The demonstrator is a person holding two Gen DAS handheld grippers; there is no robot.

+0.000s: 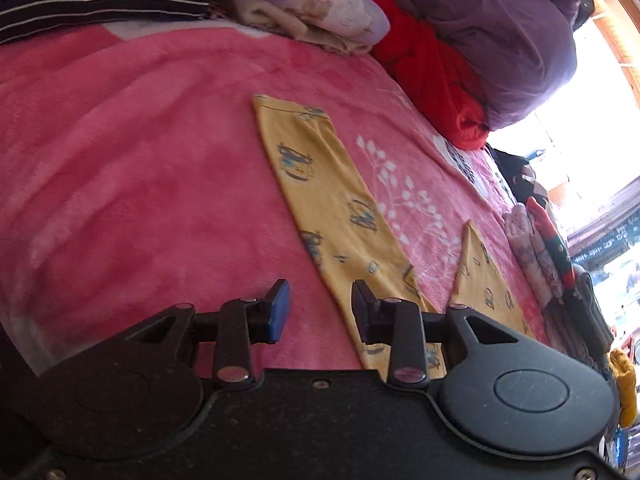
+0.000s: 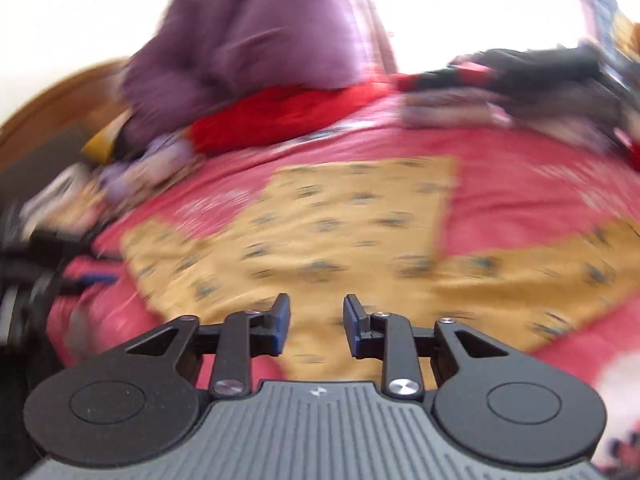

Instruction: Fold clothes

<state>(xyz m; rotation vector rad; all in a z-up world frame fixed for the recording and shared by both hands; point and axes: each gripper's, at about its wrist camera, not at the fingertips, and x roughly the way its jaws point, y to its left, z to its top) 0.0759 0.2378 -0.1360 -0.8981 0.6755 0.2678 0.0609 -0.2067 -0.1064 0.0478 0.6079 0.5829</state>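
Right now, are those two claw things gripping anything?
Left gripper: jaws open, empty, over the edge of the yellow printed garment.
Right gripper: jaws open, empty, above the same garment.

Bright daylight throughout, pouring in from a window (image 1: 592, 128) blown out to pure white at the right of the left wrist view. Same glare across the whole top of the right wrist view, washing the edges of the purple quilt (image 2: 244, 40). Soft, shallow shadows on the pink blanket (image 1: 140, 160). Left view fairly sharp, slightly soft toward the rim. Right view heavily smeared by motion: print on the yellow garment (image 2: 340, 224) streaked sideways, piles behind unreadable. Strong fisheye bending at all edges, dark corners.
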